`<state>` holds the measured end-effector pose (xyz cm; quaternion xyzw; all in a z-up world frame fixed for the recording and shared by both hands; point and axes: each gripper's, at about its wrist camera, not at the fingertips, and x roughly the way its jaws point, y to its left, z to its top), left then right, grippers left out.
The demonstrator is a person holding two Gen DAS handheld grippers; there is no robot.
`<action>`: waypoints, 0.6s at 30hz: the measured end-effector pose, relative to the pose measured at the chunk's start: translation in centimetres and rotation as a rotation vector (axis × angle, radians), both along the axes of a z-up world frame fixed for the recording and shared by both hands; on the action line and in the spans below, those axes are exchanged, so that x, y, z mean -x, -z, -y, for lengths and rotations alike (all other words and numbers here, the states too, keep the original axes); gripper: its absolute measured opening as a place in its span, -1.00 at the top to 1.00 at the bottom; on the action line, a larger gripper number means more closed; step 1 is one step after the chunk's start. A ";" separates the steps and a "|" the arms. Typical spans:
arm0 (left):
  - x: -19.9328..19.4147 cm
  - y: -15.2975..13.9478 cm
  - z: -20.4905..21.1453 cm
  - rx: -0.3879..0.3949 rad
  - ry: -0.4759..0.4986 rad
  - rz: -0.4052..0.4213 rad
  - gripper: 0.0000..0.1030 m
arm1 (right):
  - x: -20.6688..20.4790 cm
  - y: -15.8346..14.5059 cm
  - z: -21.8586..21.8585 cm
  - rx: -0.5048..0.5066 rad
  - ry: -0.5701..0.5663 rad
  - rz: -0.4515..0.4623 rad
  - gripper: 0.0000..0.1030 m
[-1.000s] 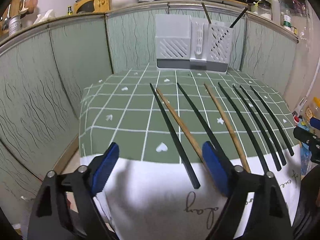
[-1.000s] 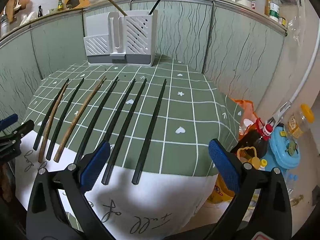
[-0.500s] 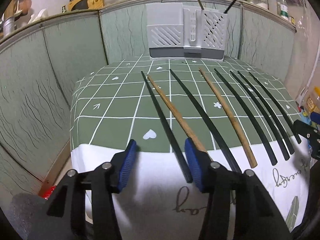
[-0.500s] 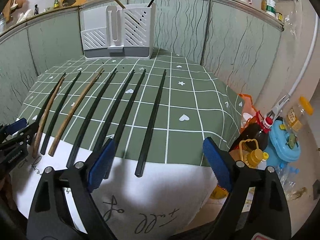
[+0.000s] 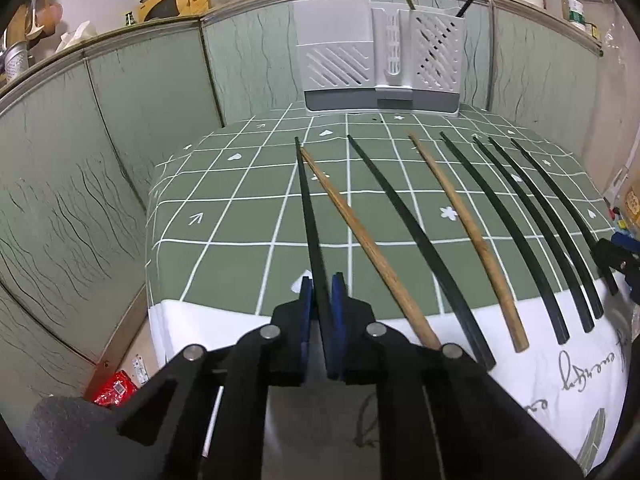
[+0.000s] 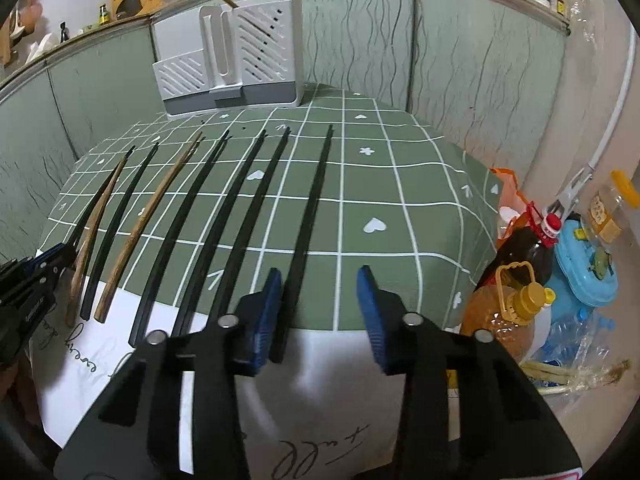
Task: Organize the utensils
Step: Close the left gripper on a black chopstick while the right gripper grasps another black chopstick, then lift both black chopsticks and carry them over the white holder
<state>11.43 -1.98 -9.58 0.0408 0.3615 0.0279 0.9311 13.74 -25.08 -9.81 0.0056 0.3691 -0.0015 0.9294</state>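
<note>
The left tool (image 5: pixel 319 300) pinches the leftmost black chopstick (image 5: pixel 308 208) at its near end, likely light, stiff and slippery, while the right tool (image 6: pixel 320 300) stands wide.

Glossy black chopsticks (image 5: pixel 408 224), matt wooden chopsticks (image 5: pixel 466 216), slotted white plastic holder (image 5: pixel 380 56).

chopstick (image 5: pixel 310 216) near end hidden — between jaws
</note>
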 end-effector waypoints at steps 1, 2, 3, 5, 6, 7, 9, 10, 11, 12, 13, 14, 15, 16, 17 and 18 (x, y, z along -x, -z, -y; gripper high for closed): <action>-0.1 0.0 -0.1 0.003 -0.002 -0.001 0.80 | -0.1 0.1 -0.2 0.001 -0.008 -0.005 0.39; -0.1 0.0 -0.2 0.005 -0.003 -0.001 0.80 | -0.2 0.2 -0.4 0.004 -0.013 -0.008 0.40; -0.1 0.0 -0.3 0.007 -0.004 0.000 0.81 | -0.4 0.3 -0.5 0.010 -0.013 -0.008 0.41; -0.1 0.0 -0.4 0.010 -0.005 0.003 0.81 | -0.5 0.4 -0.5 0.014 -0.006 -0.004 0.48; -0.1 0.0 -0.5 0.014 -0.004 0.005 0.82 | -0.5 0.4 -0.5 0.014 0.001 -0.002 0.59; -0.1 0.0 -0.5 0.015 -0.005 0.006 0.83 | -0.5 0.4 -0.5 0.016 0.009 -0.002 0.69; -0.1 0.0 -0.5 0.014 -0.006 0.009 0.84 | -0.4 0.5 -0.4 0.022 0.026 -0.001 0.83; -0.1 0.1 -0.5 0.013 -0.006 0.011 0.85 | -0.4 0.6 -0.5 0.024 0.032 0.000 0.85; 0.0 0.1 -0.6 0.016 -0.006 0.014 0.85 | -0.4 0.6 -0.4 0.024 0.033 0.000 0.86; 0.0 0.1 -0.6 0.022 -0.007 0.016 0.85 | -0.4 0.6 -0.4 0.019 0.033 0.000 0.87; 0.0 0.1 -0.7 0.029 -0.008 0.018 0.85 | -0.5 0.6 -0.3 0.010 0.034 0.000 0.88; 0.0 0.1 -0.8 0.032 -0.009 0.020 0.85 | -0.5 0.6 -0.1 0.004 0.035 0.000 0.88; 0.0 0.2 -0.8 0.032 -0.012 0.025 0.85 | -0.5 0.6 -0.1 -0.002 0.036 -0.001 0.89; 0.0 0.2 -0.9 0.033 -0.015 0.026 0.85 | -0.5 0.5 0.0 -0.004 0.037 -0.001 0.89; 0.1 0.2 -1.0 0.039 -0.016 0.026 0.85 | -0.5 0.5 0.0 -0.008 0.038 0.000 0.89; 0.1 0.1 -1.2 0.053 -0.019 0.025 0.85 | -0.4 0.4 0.1 -0.013 0.040 0.002 0.89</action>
